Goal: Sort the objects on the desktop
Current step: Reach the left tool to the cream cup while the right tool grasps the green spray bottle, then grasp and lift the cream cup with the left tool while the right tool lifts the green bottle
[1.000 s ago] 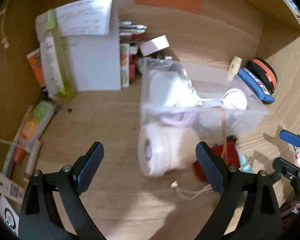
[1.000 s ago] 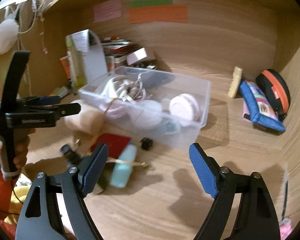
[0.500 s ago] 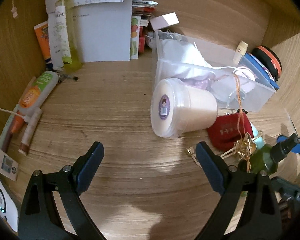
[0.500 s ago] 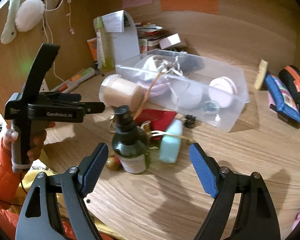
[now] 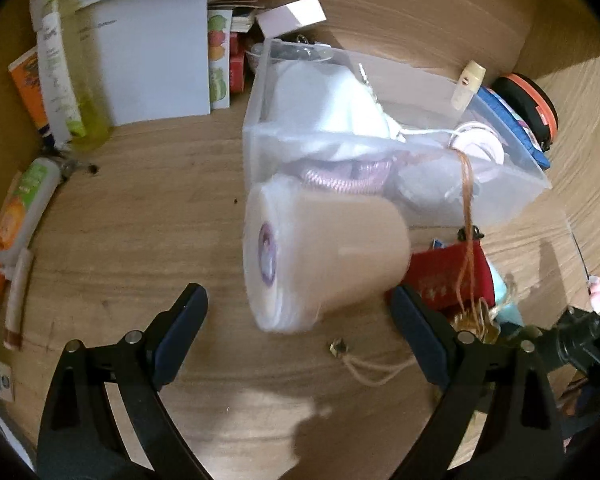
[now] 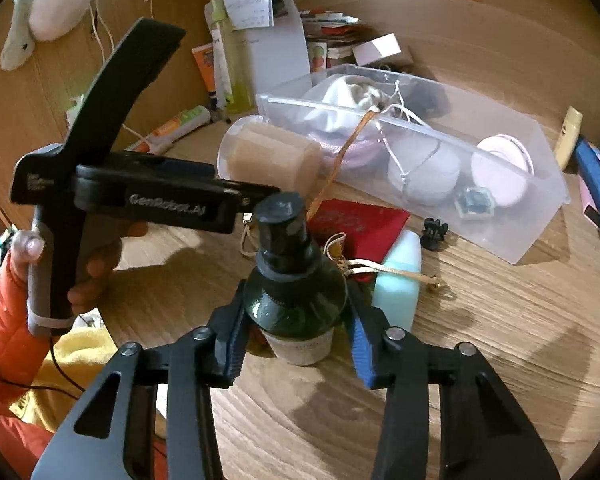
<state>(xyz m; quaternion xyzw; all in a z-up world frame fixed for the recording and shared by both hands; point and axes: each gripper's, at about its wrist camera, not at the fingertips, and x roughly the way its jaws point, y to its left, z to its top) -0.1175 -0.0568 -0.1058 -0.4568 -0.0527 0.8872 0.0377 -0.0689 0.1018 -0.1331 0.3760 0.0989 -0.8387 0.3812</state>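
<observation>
In the left wrist view the jaws of the left gripper (image 5: 298,322) stand spread wide with nothing between them, and they hang over bare wood of the desk (image 5: 148,208), apparently kept ready rather than committed. Taking the clear bin (image 5: 512,196) as the landmark: the lidded tub (image 5: 324,256) lies on its side just in front of the bin's near wall, its lid end turned toward the left jaw, so it looks like the likeliest thing for this gripper to take (a judgement only). To the right of the tub, still in front of the bin, a red pouch (image 5: 456,276) lies flat with a gold cord trailing up over the bin's rim. The bin already holds white cloth, a pink coil and a round white case, which suggests it is where loose things are being gathered

In the right wrist view the jaws of the right gripper (image 6: 296,332) are closing around the dark green bottle (image 6: 296,304), which stands upright on the desk in front of the bin; the blue pads (image 6: 360,344) sit at its shoulder, one on each side, and look to be touching the glass. Gripping below the black pump cap makes sense, since the body is wider and steadier. A pale teal bottle (image 6: 396,284) lies just right of it, near the bin, and the left hand (image 6: 76,264) holds its tool off to the left, clear of the grasp
</observation>
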